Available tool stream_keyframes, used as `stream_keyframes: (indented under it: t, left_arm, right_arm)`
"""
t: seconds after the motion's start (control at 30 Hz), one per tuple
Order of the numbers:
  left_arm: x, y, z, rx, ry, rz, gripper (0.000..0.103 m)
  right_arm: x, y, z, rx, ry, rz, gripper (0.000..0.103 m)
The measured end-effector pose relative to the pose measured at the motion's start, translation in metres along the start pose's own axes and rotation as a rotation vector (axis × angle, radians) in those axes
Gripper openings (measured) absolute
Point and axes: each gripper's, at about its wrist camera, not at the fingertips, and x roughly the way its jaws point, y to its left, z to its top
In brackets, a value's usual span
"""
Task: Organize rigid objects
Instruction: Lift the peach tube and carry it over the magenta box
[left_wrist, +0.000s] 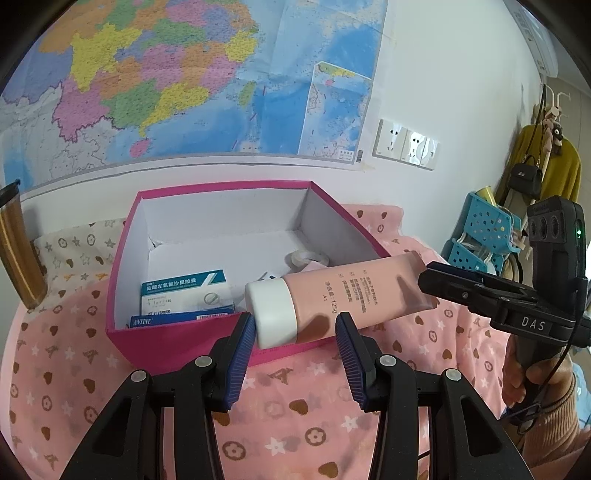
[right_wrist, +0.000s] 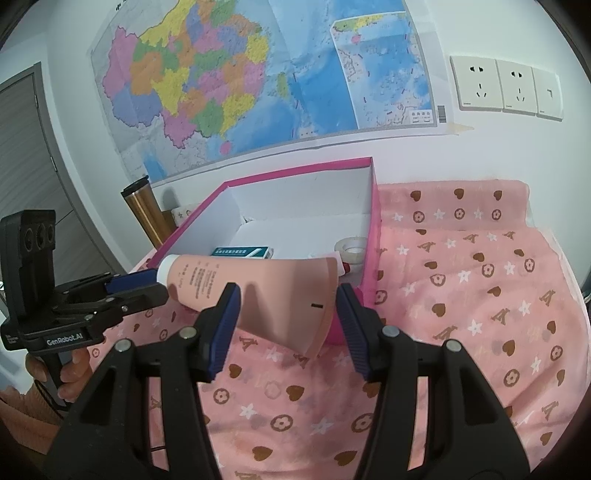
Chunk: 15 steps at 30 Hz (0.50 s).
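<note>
Both grippers, left gripper (left_wrist: 295, 325) and right gripper (right_wrist: 288, 306), clamp one pink plastic tube (left_wrist: 351, 295) mid-frame over the magenta cardboard box (left_wrist: 166, 339), lol.

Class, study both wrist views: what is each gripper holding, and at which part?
Both hold the pink tube above the pink box. The left gripper clamps its white cap end; the right gripper clamps its flat crimped tail.

Tumbler (left_wrist: 16, 251) (left side) cut off
</note>
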Motion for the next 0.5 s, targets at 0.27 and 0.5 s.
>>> stream_keyframes:
  t: [0.27,0.5]
  left_arm:
    - [0.0009,0.0015,0.0061,0.001,-0.014,0.005,0.045]
    - [0.0016,0.0019,0.0100,0.004,-0.023,0.009,0.045]
  right_arm:
    - [0.0008,-0.0003,0.0008,-0.002,-0.003,-0.002,0.056]
    - [0.0032,-0.0010,0.0046,-0.005,-0.006,0.000,0.056]
